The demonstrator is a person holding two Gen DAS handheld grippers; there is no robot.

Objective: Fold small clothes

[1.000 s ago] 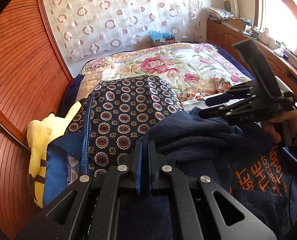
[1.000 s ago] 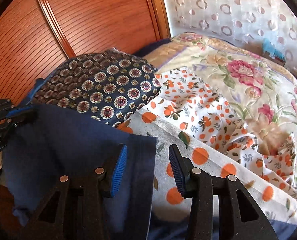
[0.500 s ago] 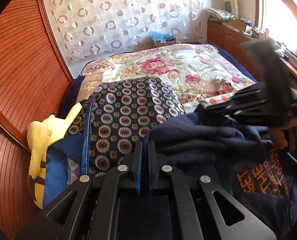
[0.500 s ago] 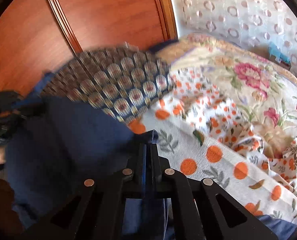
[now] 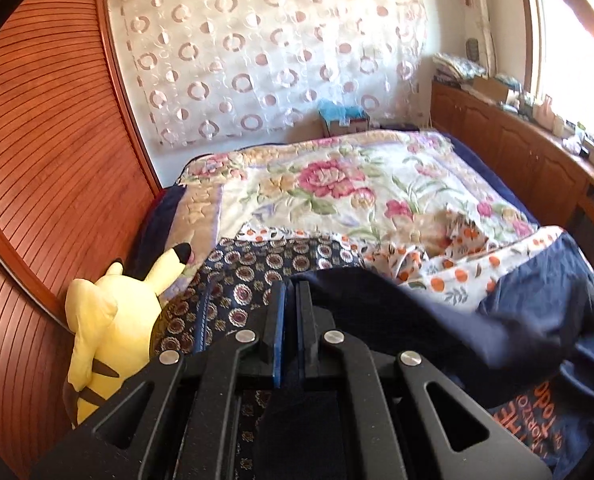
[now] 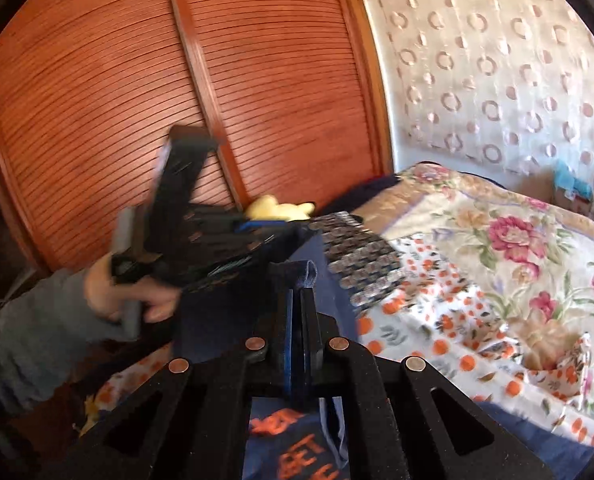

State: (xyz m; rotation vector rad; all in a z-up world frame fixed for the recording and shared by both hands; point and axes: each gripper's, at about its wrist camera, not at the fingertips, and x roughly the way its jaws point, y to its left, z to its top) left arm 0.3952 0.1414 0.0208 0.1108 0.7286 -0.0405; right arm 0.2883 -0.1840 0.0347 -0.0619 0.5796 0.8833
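Note:
A small navy garment (image 5: 437, 316) with orange lettering (image 5: 533, 420) hangs lifted between my two grippers above the bed. My left gripper (image 5: 291, 292) is shut on one edge of it. My right gripper (image 6: 301, 292) is shut on another edge, and the navy cloth (image 6: 233, 304) stretches left from it to the left gripper (image 6: 265, 226), which shows there held in a hand. The orange print (image 6: 297, 452) hangs below the right gripper.
The bed has a floral quilt (image 5: 337, 184), an orange-dotted white cloth (image 5: 449, 272) and a navy medallion-print cloth (image 5: 257, 276). A yellow plush toy (image 5: 109, 320) sits by the wooden slatted doors (image 6: 177, 100). A wooden counter (image 5: 517, 148) runs along the right.
My right gripper closed on the navy garment's edge, and both grippers have lifted it off the bed. The view has risen and the garment now hangs between them.

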